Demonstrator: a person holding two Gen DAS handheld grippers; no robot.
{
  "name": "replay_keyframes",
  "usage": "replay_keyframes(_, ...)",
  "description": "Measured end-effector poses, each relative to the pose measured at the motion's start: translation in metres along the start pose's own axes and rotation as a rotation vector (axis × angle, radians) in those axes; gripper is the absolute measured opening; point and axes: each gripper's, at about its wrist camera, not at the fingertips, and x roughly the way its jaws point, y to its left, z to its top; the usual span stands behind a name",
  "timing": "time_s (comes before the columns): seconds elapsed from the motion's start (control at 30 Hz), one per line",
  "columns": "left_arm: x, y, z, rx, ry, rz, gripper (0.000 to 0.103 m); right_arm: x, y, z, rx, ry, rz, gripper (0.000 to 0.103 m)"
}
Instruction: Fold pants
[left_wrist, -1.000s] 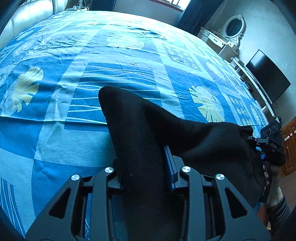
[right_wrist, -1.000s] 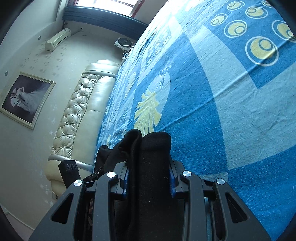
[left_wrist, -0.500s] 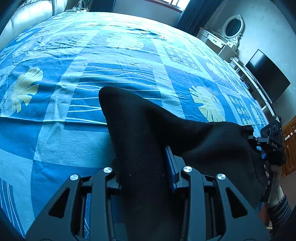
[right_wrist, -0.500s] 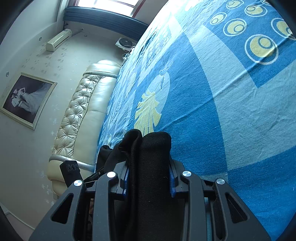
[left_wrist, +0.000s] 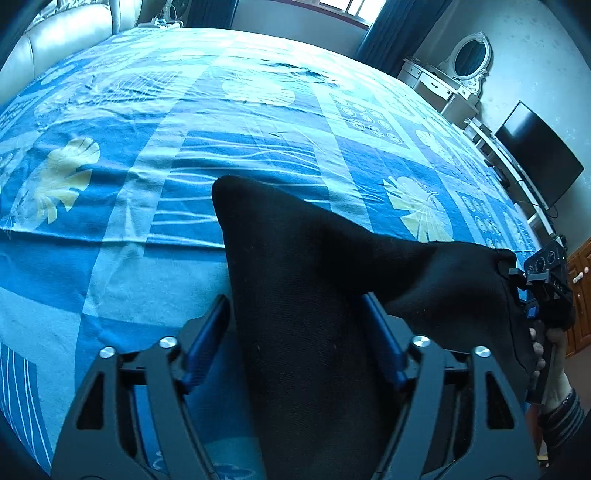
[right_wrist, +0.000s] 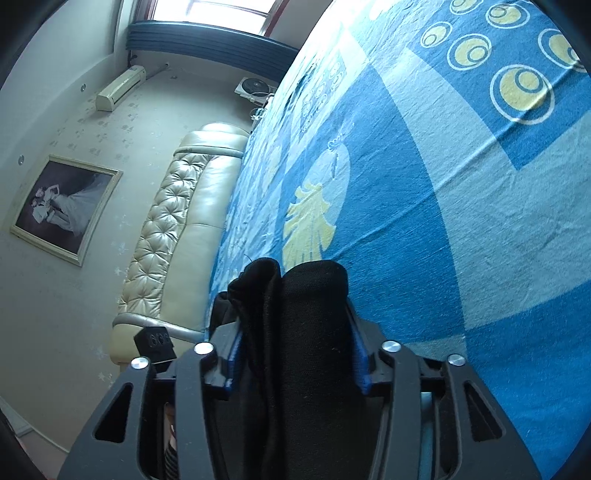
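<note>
Black pants (left_wrist: 303, 266) lie bunched on the blue patterned bed sheet (left_wrist: 166, 155), stretched between my two grippers. My left gripper (left_wrist: 295, 299) is opening around one end; its left pad (left_wrist: 207, 332) stands clear of the cloth. At the far right of that view, my right gripper (left_wrist: 535, 291) sits at the pants' other end, with a hand (left_wrist: 550, 354) under it. In the right wrist view, a thick roll of the pants (right_wrist: 314, 332) fills my right gripper (right_wrist: 284, 299), whose jaws are opening with the cloth loose between them.
A cream tufted headboard (right_wrist: 177, 229) runs along the bed's far side. A framed picture (right_wrist: 62, 206) and an air conditioner (right_wrist: 118, 88) hang on the wall. A television (left_wrist: 535, 155) and a white dressing table with mirror (left_wrist: 458, 74) stand past the bed's right edge.
Both grippers' jaws have spread apart from a tight grip on the pants. The cloth has slackened and bulged wider between the pads. Neither hand has shifted.
</note>
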Motion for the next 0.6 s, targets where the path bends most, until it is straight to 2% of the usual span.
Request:
replay_keyframes(0.13,-0.012,-0.002,-0.011,-0.003,0.006,-0.010,0.084,-0.012,0.005,-0.007,0.007,-0.015,0.002,0.063)
replay_keyframes(0.2,-0.019,-0.003,-0.019,-0.007,0.009,-0.026,0.085,-0.017,0.008,-0.011,0.010,-0.017,-0.004,0.066)
replay_keyframes(0.33,-0.030,0.004,-0.039,-0.074,0.029,-0.090,0.086,-0.033,0.009,-0.025,0.024,-0.017,-0.018,0.069)
replay_keyframes(0.6,-0.043,0.013,-0.078,-0.162,0.068,-0.166,0.086,-0.047,0.014,-0.064,-0.005,0.037,-0.071,0.070)
